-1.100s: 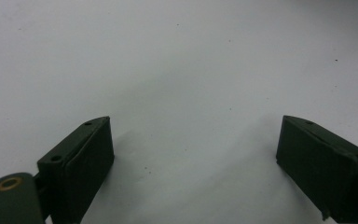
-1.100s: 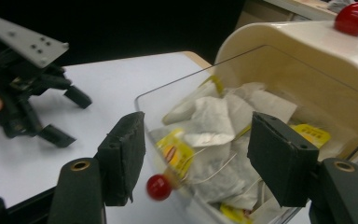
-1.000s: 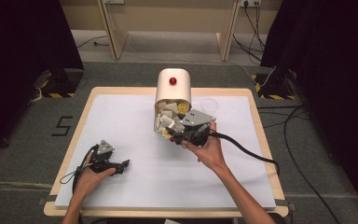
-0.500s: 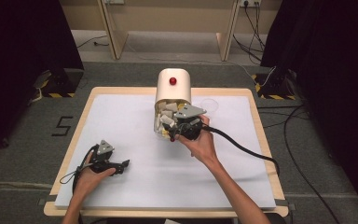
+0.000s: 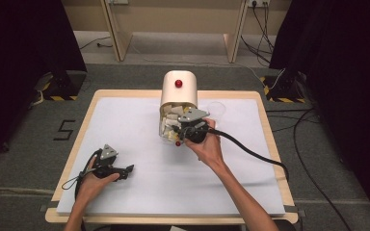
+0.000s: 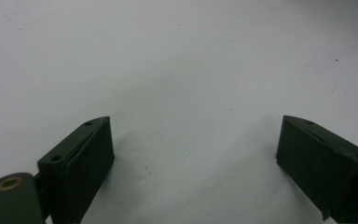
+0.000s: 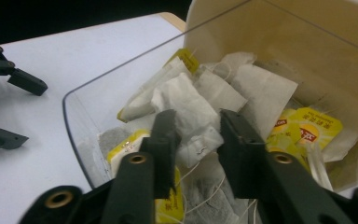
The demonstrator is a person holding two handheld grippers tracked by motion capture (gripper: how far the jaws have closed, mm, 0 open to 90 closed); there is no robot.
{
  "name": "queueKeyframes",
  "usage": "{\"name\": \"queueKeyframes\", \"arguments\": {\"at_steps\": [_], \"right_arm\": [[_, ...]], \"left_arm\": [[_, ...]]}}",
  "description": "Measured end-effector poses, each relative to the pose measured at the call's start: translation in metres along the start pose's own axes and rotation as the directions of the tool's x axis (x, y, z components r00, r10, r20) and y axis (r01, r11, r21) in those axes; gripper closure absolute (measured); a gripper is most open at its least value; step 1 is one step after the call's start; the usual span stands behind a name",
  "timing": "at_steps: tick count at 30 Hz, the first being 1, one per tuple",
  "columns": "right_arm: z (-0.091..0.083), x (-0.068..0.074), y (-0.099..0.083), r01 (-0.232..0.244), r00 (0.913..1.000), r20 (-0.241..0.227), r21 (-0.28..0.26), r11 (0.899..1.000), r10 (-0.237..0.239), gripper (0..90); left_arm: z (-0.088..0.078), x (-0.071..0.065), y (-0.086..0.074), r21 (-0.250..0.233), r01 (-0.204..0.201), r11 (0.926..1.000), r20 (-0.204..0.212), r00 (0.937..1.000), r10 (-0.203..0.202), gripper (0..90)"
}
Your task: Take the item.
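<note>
A: What is the high view showing?

B: A wooden-edged table [image 5: 266, 144] with a white sheet on top is filling the middle of the frame. Near its upper centre a cream, rounded container with a red knob [image 5: 178, 89] is standing, and a clear plastic bin [image 5: 166, 126] full of white tea bags [image 5: 172, 117] is opening from its lower side. The right tool [image 5: 179, 136] is reaching into that bin from the lower right, held in a person's right hand [image 5: 207, 147], with a black cable trailing off to the right. At lower left the left tool [image 5: 127, 169] is resting on the sheet in the person's left hand [image 5: 92, 180], well apart from the container.

A: And the left gripper view?

B: The left tool [image 6: 193, 154] is pointing down at bare white sheet. Its two black jaws are standing wide apart at the bottom corners, gripping nothing.

A: The right gripper view?

B: The right tool [image 7: 196, 128] is sitting inside the clear plastic bin [image 7: 77, 119], whose curved rim is crossing the frame from lower left to upper right. Its jaws are partly closed, and a crumpled white tea bag [image 7: 186, 112] is lying between them; I cannot tell whether they are actually pinching it. More white bags and yellow paper tags [image 7: 310, 126] are lying around it, against the cream wall at upper right. The other tool's black jaws are showing at the far left edge on the sheet.
</note>
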State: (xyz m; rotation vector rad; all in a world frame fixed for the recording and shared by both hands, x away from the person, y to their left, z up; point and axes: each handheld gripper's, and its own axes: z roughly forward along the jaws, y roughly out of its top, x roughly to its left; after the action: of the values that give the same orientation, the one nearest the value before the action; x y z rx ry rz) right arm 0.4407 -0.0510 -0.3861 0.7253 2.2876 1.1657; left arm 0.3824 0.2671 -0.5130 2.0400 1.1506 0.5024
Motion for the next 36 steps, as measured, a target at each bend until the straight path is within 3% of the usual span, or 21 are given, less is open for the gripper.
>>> {"name": "queueKeyframes", "arguments": {"at_steps": [4, 8, 24, 36], "right_arm": [[-0.004, 0.000, 0.001, 0.012, 0.9997, -0.021, -0.029, 0.999, -0.013, 81.8], [-0.007, 0.000, 0.002, 0.020, 0.9994, -0.028, -0.042, 0.999, -0.021, 83.5], [-0.034, -0.009, 0.013, 0.000, 0.9994, -0.034, -0.155, 0.988, -0.006, 84.3], [-0.056, -0.018, 0.018, -0.011, 0.9996, -0.027, -0.201, 0.980, 0.006, 84.2]], "left_arm": [[0.000, 0.000, 0.000, -0.001, 0.000, 1.0000, -0.001, 1.0000, 0.000, 9.8], [0.000, 0.000, 0.000, 0.001, -0.001, 1.0000, -0.001, 1.0000, 0.001, 9.8], [0.000, 0.000, 0.000, -0.001, -0.001, 1.0000, -0.001, 1.0000, 0.001, 9.8], [0.000, 0.000, 0.000, -0.001, -0.001, 1.0000, -0.001, 1.0000, 0.001, 9.8]]}}
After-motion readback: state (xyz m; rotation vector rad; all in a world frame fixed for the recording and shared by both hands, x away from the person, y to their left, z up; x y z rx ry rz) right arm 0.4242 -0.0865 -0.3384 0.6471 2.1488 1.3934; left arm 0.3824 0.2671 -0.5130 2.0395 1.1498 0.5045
